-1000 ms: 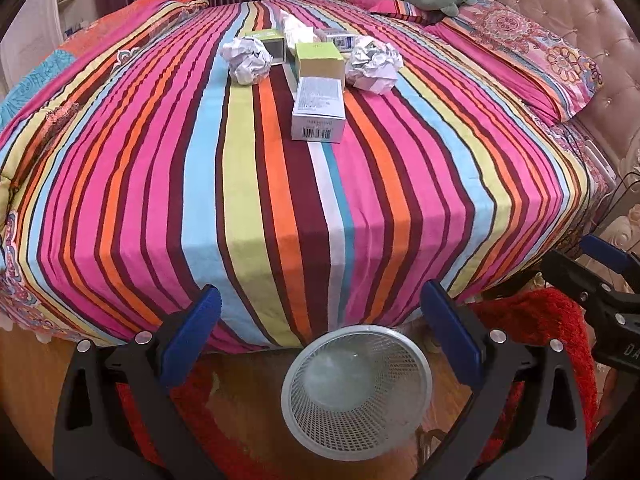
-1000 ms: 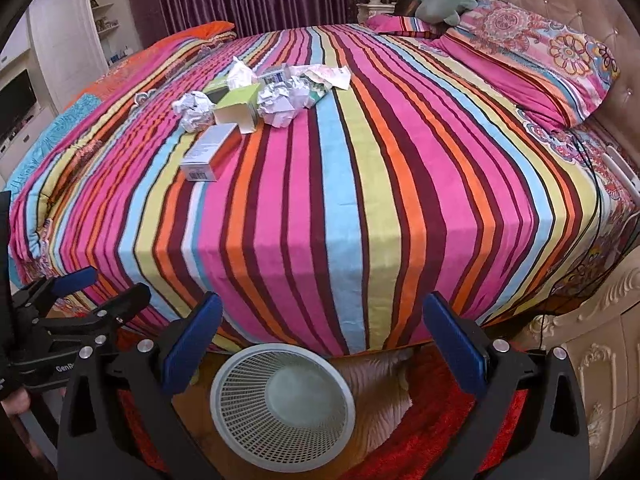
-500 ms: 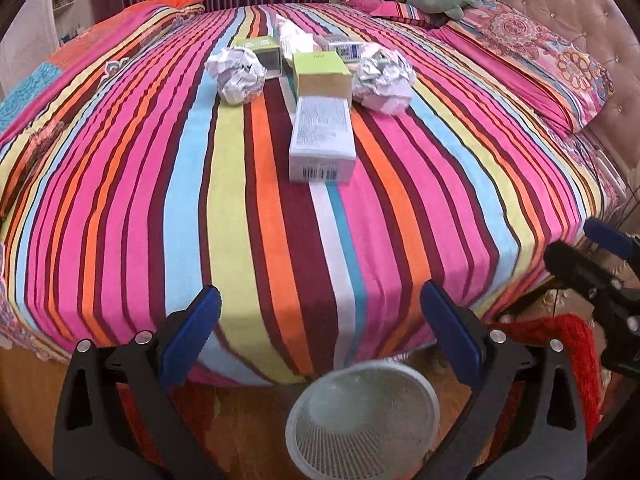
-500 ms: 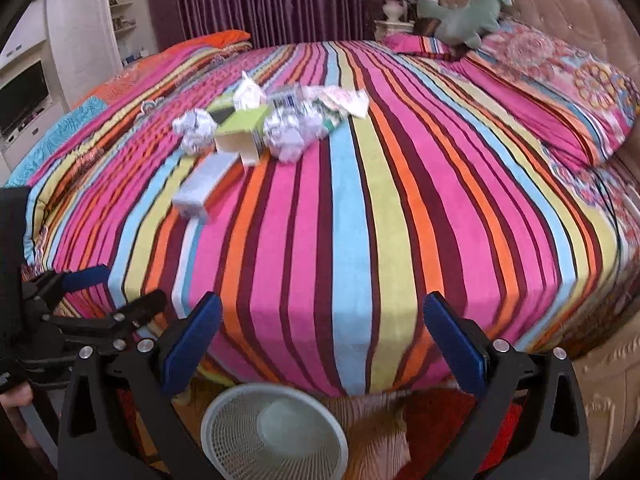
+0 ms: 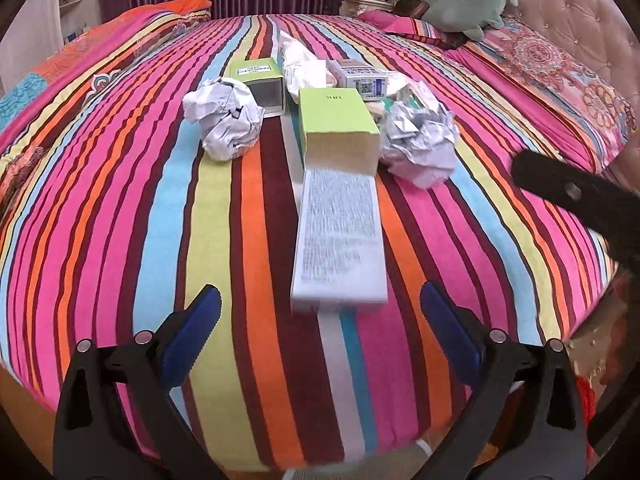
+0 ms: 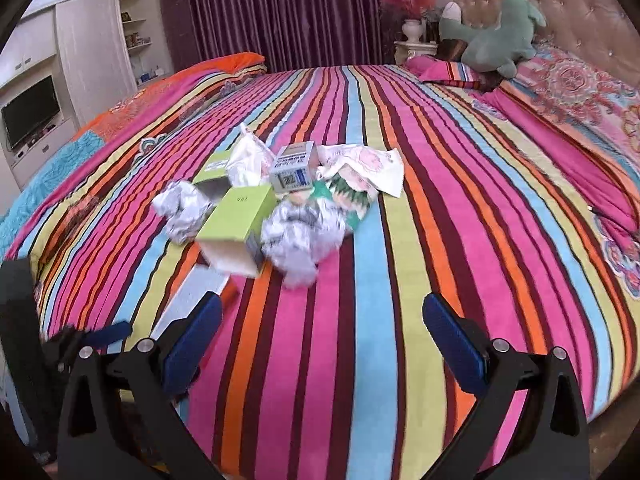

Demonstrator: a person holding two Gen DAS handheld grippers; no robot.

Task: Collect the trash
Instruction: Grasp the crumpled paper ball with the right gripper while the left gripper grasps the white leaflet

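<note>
- We see the trash clustered mid-bed on the striped bedspread (image 5: 120, 208), nothing held
- Long white box (image 5: 339, 240) lies flat, nearest our left gripper (image 5: 320, 322); its print is blurred and we cannot read it; in the right wrist view most of it hides behind that gripper's left finger
- Light green box (image 5: 338, 120) butts against the white box's far end; its label is too faint to read
- Crumpled paper ball (image 5: 224, 120) lies left of the green box, a second crumpled ball (image 5: 422, 146) right of it, just beside
- Behind them: an open-ended green carton (image 5: 260, 84), a white plastic wrapper (image 5: 298, 62), a small box with a QR code (image 6: 294, 170), a printed wrapper (image 6: 360, 172) partly tucked under the pile
- Left gripper fingers spread wide, nothing between them, low over the near bed edge
- Right gripper (image 6: 322, 336) likewise spread and empty, set off to the right of the pile; one dark arm of it cuts into the left view's right edge
- Green plush toy (image 6: 496, 36) on the pillows by the tufted headboard (image 6: 592, 12), well apart from the trash
- Purple curtains (image 6: 288, 12) behind
</note>
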